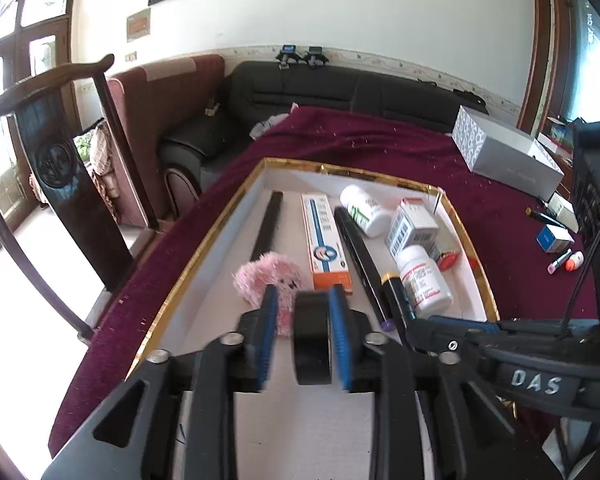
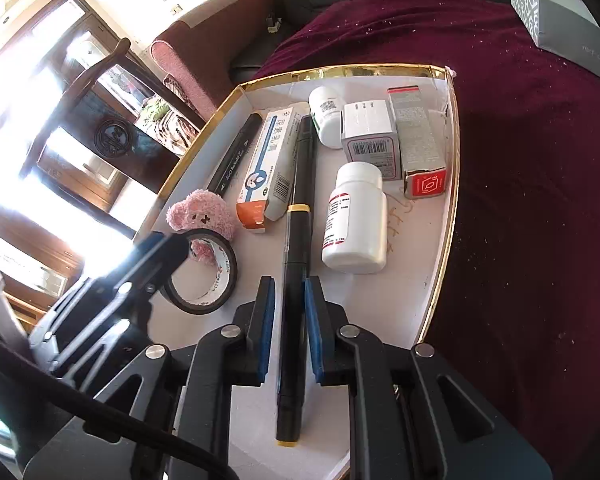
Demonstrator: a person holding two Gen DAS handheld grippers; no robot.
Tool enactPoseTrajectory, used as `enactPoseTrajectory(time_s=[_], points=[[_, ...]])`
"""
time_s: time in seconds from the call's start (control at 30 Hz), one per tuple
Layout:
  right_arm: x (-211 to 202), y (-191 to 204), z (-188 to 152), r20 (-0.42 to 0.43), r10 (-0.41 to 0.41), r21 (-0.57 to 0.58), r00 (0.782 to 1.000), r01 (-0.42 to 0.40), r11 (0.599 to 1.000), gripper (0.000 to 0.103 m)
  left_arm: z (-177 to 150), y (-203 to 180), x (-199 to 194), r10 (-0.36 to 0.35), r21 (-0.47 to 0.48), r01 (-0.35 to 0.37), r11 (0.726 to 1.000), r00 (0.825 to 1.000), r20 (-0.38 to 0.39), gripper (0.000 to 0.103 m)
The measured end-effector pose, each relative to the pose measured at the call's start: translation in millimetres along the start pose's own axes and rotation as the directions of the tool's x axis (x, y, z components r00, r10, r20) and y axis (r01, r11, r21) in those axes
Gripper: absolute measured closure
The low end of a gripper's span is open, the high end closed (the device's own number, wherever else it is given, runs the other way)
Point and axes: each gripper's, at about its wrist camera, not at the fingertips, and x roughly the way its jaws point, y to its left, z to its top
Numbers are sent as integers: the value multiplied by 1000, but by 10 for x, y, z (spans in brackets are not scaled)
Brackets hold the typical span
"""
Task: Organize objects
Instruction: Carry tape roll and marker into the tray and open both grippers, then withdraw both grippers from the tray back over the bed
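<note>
A white tray with a gold rim point(image 1: 204, 248) point(image 2: 454, 184) lies on the maroon cloth. A black tape roll point(image 1: 312, 340) point(image 2: 204, 276) stands on edge in the tray between the blue pads of my left gripper point(image 1: 304, 294) point(image 2: 168, 244). A gap shows beside the left pad, so the gripper is open. My right gripper point(image 2: 290, 284) point(image 1: 424, 328) is shut on a black marker with a yellow band point(image 2: 296, 248) point(image 1: 396, 292), low over the tray floor. A pink plush point(image 1: 260, 280) point(image 2: 200, 212) sits just beyond the roll.
The tray also holds two more black markers point(image 1: 268, 228) point(image 1: 356, 256), an ointment box point(image 1: 324, 240), two white bottles point(image 2: 356, 216) point(image 2: 328, 116) and small cartons point(image 2: 370, 140). A grey box point(image 1: 508, 156) and small items point(image 1: 556, 240) lie on the cloth at right. A dark chair point(image 1: 60, 160) stands left.
</note>
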Motion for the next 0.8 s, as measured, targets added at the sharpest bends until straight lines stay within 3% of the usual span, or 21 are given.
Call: enactPoseTrajectory(time_s=[0.1,0.27,0.47,0.8], points=[[-27,14,3,10,8,-2,1000,-8,1000,89,44,6,-131,13,-8,-13,1000,999,35,46],[-162,26,16,44,17,1,999,-17,1000,82,100,-63,-310,40,6,-40,999,996,78,38],[-411,-45,2,107,29,16,994,-31,999,68,161,-212,-520,38,31,-43,999,992,123,36],[-877,-485,-51,195,8,99,981,-28,995,59,174,-656,-738,5,110,-22,994,988,156,36]])
